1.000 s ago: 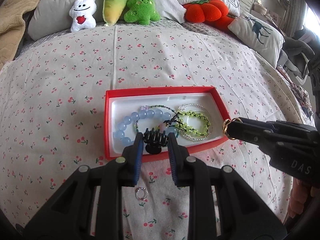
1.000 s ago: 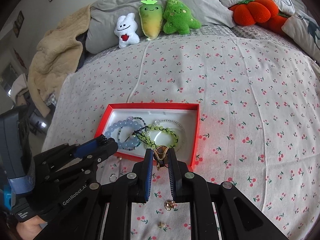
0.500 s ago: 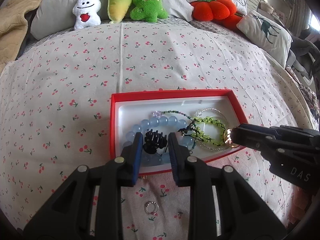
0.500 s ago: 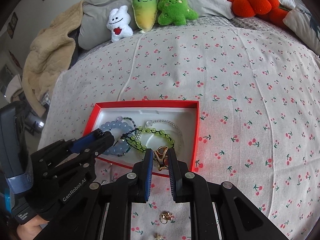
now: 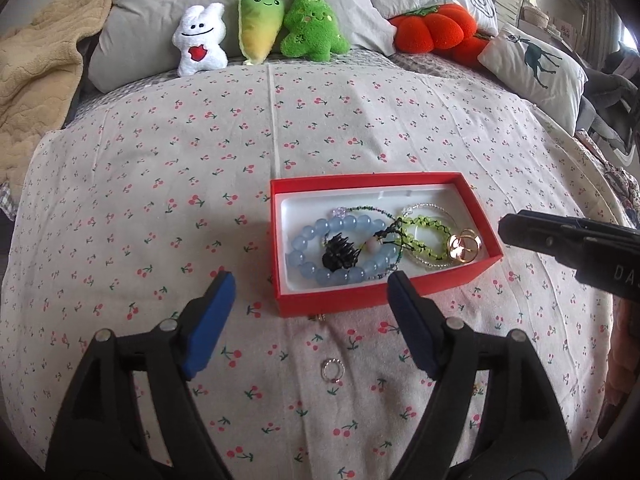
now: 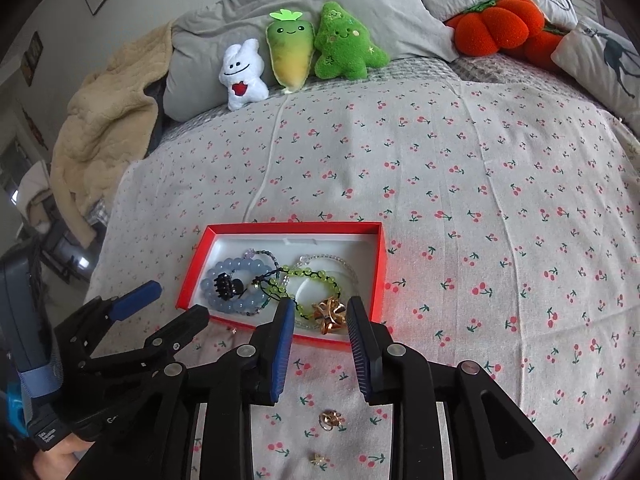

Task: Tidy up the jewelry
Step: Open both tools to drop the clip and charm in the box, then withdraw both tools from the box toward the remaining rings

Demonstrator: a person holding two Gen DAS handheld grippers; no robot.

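Observation:
A red box with a white lining sits on the cherry-print bedspread. In it lie a blue bead bracelet, a green bead bracelet, a black hair claw and a gold piece. My left gripper is open and empty in front of the box. My right gripper is open and empty at the box's near edge, just behind the gold piece. It also shows in the left wrist view, seen side-on.
A silver ring lies on the bedspread in front of the box. A gold ring and a small gold stud lie between the right gripper's arms. Plush toys and pillows line the back.
Both grippers have opened. The left let go of the black hair claw and the right let go of the gold piece; both now lie in the box. Both grippers have drawn back.

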